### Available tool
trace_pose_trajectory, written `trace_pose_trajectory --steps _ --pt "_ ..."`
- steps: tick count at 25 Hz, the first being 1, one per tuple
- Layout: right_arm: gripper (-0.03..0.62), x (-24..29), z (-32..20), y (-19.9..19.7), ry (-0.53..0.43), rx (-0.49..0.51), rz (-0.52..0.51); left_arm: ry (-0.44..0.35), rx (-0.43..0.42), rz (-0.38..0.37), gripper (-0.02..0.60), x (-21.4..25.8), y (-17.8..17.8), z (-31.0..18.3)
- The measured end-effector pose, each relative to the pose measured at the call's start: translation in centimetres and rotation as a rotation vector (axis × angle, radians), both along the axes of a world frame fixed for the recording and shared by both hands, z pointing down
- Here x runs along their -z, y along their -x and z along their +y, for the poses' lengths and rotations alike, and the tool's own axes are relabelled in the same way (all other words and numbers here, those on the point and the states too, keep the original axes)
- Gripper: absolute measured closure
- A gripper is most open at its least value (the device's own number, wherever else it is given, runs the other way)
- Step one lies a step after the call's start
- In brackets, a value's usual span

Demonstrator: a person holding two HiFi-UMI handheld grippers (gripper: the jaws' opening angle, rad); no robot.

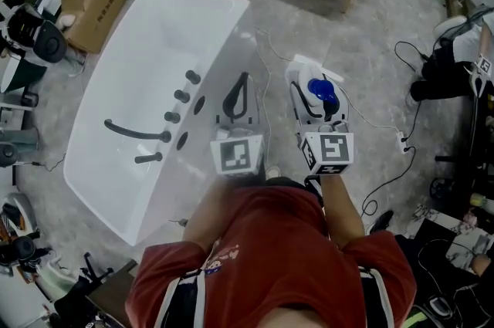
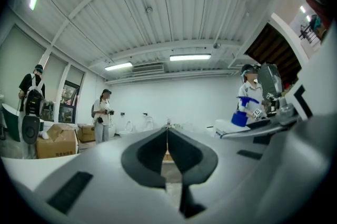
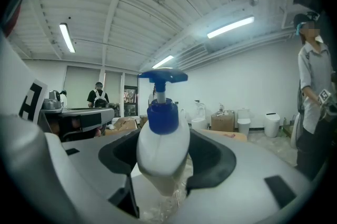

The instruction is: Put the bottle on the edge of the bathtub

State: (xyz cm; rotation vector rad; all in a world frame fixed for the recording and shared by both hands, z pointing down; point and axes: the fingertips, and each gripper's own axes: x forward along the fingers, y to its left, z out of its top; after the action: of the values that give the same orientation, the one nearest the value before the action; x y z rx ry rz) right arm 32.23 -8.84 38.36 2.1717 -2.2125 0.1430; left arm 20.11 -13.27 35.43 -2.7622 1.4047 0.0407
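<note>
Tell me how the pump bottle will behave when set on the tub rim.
Probably tippy: the bottle is tall, blue pump on top, and the bathtub rim looks narrow. Likely slippery: its white body looks smooth. Probably stiff: undented in the right hand-held gripper.

White, blue-pumped bottle [image 3: 162,152] held upright in the right gripper [image 1: 317,89], beside the white bathtub [image 1: 147,41].

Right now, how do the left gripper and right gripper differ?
Left gripper: jaws shut together, nothing between them; right gripper: jaws apart, clamped on the white bottle with the blue pump. In the head view the left gripper sits next to the bathtub rim; the right gripper is farther out over the floor. Both point level and carry a marker cube.
</note>
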Motion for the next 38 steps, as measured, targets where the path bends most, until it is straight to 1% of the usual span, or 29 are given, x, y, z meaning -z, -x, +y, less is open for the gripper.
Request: trace_pose_trajectory --steps 4,10,21,24,32,38 --pt "0.318 -0.2 -2.7 0.1 0.003 0.010 0.002 0.001 0.011 0.002 0.565 -0.3 0.2 -2.4" --pt "0.318 -0.2 -8.3 1.3 0.017 0.046 0.009 0.016 0.040 0.006 0.566 -0.2 1.3 -7.3" --pt "0.318 -0.4 -20.0 4.5 0.047 0.089 0.033 0.004 0.079 -0.005 0.566 -0.5 4.8 -18.0" --pt "0.318 -0.6 -22.9 5.6 0.055 0.114 0.044 0.007 0.096 0.006 0.565 -0.5 5.8 -20.6" --pt "0.318 -2.0 -28.6 7.5 0.085 0.145 0.047 0.006 0.137 0.012 0.566 -1.1 8.4 -25.5" --pt "0.318 -4.0 -32.6 8.1 0.122 0.185 0.045 0.024 0.185 0.004 0.566 -2.2 9.1 -28.6"
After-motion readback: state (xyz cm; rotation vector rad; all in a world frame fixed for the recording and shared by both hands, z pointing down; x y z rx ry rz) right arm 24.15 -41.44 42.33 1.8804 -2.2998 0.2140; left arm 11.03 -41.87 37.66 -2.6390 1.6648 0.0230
